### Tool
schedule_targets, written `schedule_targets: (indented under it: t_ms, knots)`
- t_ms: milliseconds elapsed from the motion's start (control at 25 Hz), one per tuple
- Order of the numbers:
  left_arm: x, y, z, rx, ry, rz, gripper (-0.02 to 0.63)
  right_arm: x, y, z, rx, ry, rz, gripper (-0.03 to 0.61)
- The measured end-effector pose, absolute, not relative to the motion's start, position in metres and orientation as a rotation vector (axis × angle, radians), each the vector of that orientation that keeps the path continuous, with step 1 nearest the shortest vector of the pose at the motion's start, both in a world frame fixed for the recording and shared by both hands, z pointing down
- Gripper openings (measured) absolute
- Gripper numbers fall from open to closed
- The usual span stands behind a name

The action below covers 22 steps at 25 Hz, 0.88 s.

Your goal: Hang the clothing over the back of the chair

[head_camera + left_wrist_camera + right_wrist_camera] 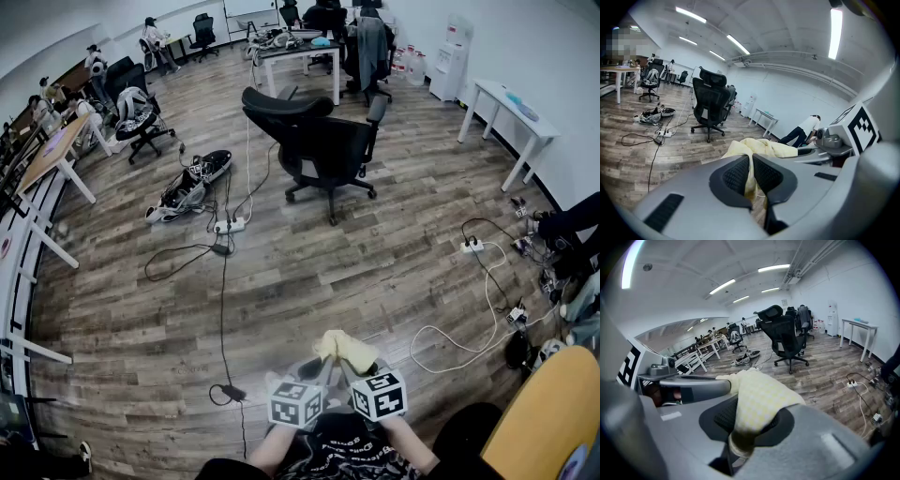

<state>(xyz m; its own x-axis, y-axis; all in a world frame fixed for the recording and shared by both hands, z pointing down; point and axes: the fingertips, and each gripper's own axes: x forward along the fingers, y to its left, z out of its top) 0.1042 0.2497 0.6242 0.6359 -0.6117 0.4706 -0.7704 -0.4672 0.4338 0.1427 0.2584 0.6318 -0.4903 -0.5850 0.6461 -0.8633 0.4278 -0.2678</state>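
The left gripper (752, 161) and right gripper (749, 420) each clamp their fingers on the yellow clothing (345, 349). The black chair (323, 145) stands far beyond.

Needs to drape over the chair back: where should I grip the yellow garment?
Pinch a fold at each end, coming from the near side: the yellow garment is soft and bunched. The left tongs and right tongs each clamp a fold, close together; gripping wider apart would probably spread it better.

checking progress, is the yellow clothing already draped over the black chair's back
No, the yellow clothing is clamped in the left gripper and right gripper, while the black chair stands bare across the floor.
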Motion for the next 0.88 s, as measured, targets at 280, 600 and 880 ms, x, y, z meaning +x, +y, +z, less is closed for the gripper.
schedule_targets:
  t_ms: [280, 600, 880]
  knots:
    - [0.104, 0.255, 0.625, 2.241, -1.061, 0.342, 0.024, 0.137, 0.263, 0.636, 1.191, -2.217, 0.808, 0.067]
    - [0.091, 0.251, 0.634, 2.203, -1.035, 0.35, 0.024, 0.128, 0.257, 0.646, 1.2, -2.186, 0.935, 0.069]
    - [0.078, 0.204, 0.64, 2.201, -0.964, 0.335, 0.025, 0.116, 0.215, 0.65, 1.263, -2.141, 0.967, 0.071]
